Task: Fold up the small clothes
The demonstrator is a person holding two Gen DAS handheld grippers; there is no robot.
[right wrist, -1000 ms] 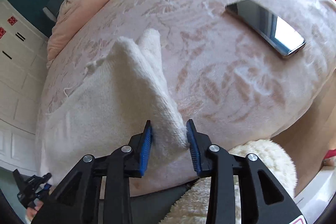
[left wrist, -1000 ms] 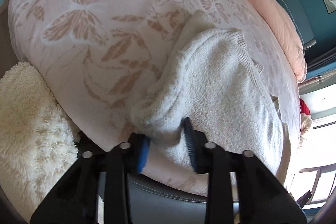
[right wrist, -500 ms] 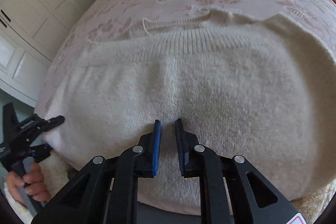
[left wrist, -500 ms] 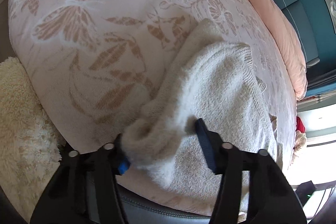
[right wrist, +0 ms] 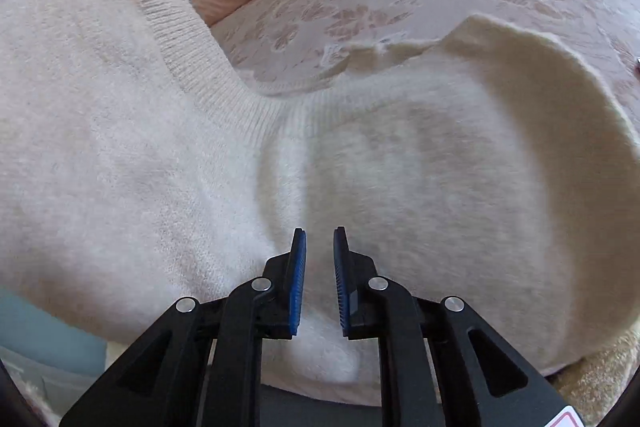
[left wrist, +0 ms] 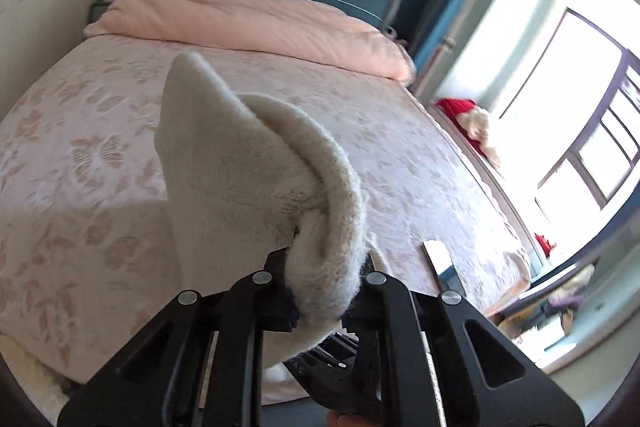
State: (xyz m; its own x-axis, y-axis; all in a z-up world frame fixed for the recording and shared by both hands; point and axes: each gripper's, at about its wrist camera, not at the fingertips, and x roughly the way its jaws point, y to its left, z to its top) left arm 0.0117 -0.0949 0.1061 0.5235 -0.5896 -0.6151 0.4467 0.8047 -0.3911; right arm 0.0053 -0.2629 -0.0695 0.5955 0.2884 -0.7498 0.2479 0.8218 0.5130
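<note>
A cream knitted sweater (right wrist: 400,155) lies across the near part of the bed in the right wrist view, its left side raised off the bed. My left gripper (left wrist: 320,291) is shut on a thick fold of the sweater (left wrist: 240,163) and holds it up above the bed. My right gripper (right wrist: 320,267) hovers low over the middle of the sweater, its blue pads a narrow gap apart with nothing between them.
The bed has a pink floral bedspread (left wrist: 80,187) and a rolled pink duvet (left wrist: 248,19) at the headboard. A phone (left wrist: 440,263) lies near the bed's right edge. A red plush toy (left wrist: 468,115) sits by the window. A fluffy rug (right wrist: 600,367) is below the bed edge.
My left gripper closed on the sweater's edge and lifted it up off the bed. My right gripper let go of its corner and moved over the middle of the sweater.
</note>
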